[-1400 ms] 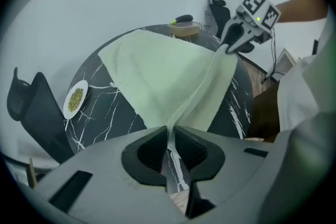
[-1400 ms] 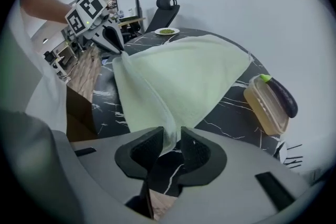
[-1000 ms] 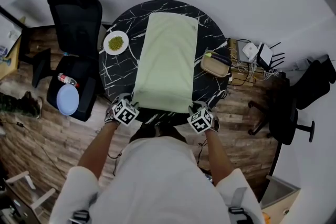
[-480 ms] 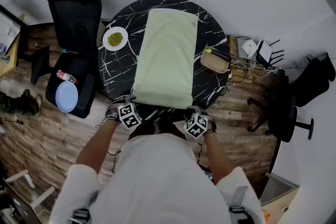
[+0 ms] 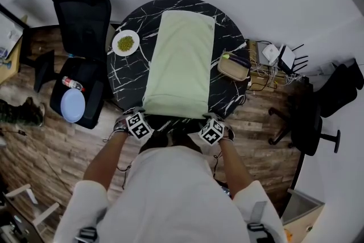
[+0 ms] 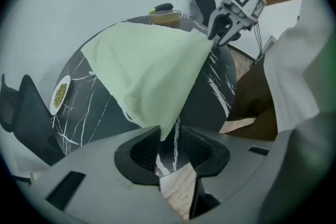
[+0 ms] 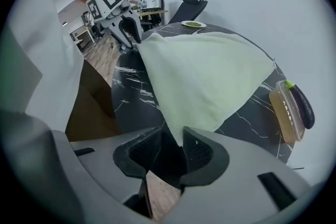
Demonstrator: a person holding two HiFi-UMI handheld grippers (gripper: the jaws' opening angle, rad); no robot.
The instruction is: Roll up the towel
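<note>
Left tool [image 6: 169, 140], right [image 7: 172, 142] — astride towel [image 5: 179, 65] corners

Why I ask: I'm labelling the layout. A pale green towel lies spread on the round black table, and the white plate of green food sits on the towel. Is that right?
Not quite: the head view shows the plate on the bare table, left of the towel and apart from it. The rest holds.

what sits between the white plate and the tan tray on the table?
The pale green towel, lying flat on the black marble table, separates plate from tray. Head view shows it.
</note>
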